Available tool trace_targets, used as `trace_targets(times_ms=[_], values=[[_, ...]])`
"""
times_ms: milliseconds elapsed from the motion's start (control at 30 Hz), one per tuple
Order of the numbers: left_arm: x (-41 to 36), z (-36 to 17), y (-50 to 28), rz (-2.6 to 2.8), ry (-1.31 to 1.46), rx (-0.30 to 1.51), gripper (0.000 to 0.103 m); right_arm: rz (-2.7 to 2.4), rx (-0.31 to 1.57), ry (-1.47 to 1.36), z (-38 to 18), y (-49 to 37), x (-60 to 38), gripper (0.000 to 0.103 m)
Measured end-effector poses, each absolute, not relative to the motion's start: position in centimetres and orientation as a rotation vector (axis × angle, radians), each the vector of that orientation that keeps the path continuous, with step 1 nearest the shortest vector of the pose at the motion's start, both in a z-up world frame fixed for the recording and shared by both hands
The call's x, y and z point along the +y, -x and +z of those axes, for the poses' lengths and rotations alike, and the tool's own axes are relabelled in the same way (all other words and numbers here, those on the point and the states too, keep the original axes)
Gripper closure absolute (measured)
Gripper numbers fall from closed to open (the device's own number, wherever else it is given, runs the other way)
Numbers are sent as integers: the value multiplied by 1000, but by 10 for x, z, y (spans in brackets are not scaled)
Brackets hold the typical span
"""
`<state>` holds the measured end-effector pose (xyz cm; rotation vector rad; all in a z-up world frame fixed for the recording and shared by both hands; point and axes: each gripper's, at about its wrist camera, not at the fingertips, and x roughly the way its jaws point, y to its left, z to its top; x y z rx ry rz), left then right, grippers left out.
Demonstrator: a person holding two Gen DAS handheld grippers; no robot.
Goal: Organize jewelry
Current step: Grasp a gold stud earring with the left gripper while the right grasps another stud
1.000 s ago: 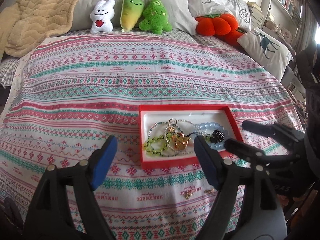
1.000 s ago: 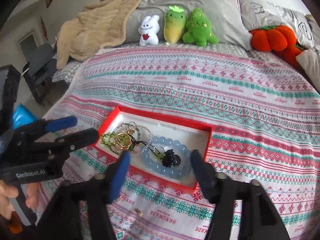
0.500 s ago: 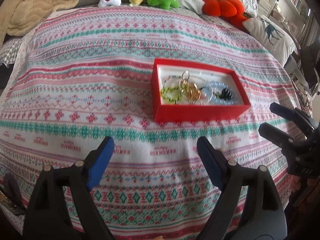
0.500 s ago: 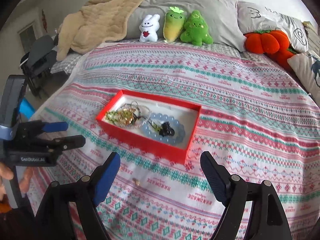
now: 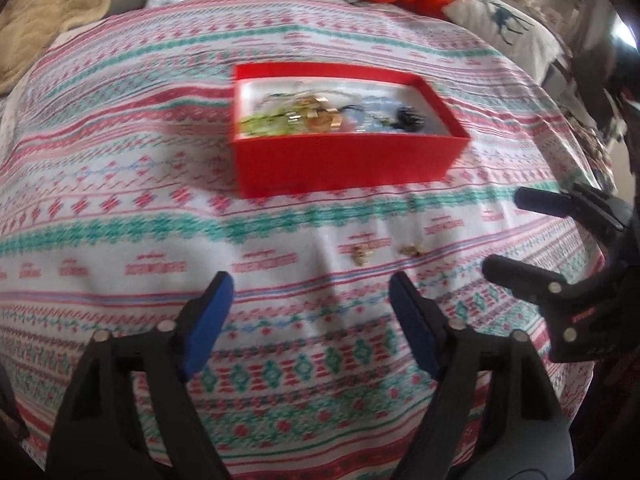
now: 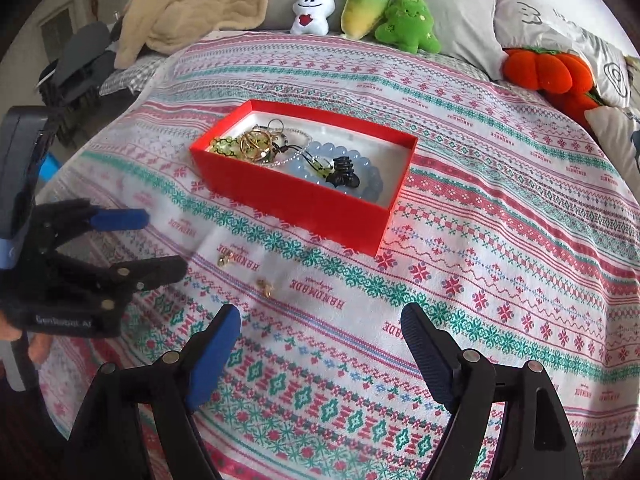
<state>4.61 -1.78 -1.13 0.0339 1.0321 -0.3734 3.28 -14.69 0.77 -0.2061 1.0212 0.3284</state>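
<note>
A red box (image 6: 320, 204) (image 5: 344, 160) sits on the patterned bedspread and holds a tangle of jewelry: green beads (image 6: 224, 146), gold rings (image 6: 256, 144), a pale blue bead bracelet (image 6: 368, 184) and a black clip (image 6: 342, 172). Two small gold pieces lie loose on the bedspread in front of the box (image 6: 226, 259) (image 6: 265, 287), also in the left wrist view (image 5: 362, 254) (image 5: 414, 250). My left gripper (image 5: 310, 312) (image 6: 160, 240) is open and empty, short of the loose pieces. My right gripper (image 6: 320, 344) (image 5: 504, 236) is open and empty, near them.
Plush toys (image 6: 360, 12) and grey pillows (image 6: 460, 0) line the far end of the bed. An orange pumpkin cushion (image 6: 548, 72) lies at the right. A beige blanket (image 6: 200, 4) is heaped at the far left. The bed's left edge drops off beside a dark chair (image 6: 80, 64).
Both grippers have pulled back from the box toward the near edge of the bed. The two loose gold pieces now show ahead of the fingers. Both stay open.
</note>
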Motion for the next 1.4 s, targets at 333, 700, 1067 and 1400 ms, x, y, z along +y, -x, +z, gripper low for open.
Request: trace_targets(times_ms=[333, 700, 1067, 1400], values=[[-49, -26, -59, -469, -87, 1046, 65, 302, 1065, 188, -4, -35, -161, 19], [-56, -32, -62, -429, -141, 1051, 96, 306, 1081, 194, -9, -36, -158, 19], [-27, -17, -51, -399, -123, 1023, 96, 377, 1070, 245, -20, -34, -132, 19], [-12, -16, -47, -386, -98, 1039, 96, 438, 1063, 279, -34, -44, -108, 59]])
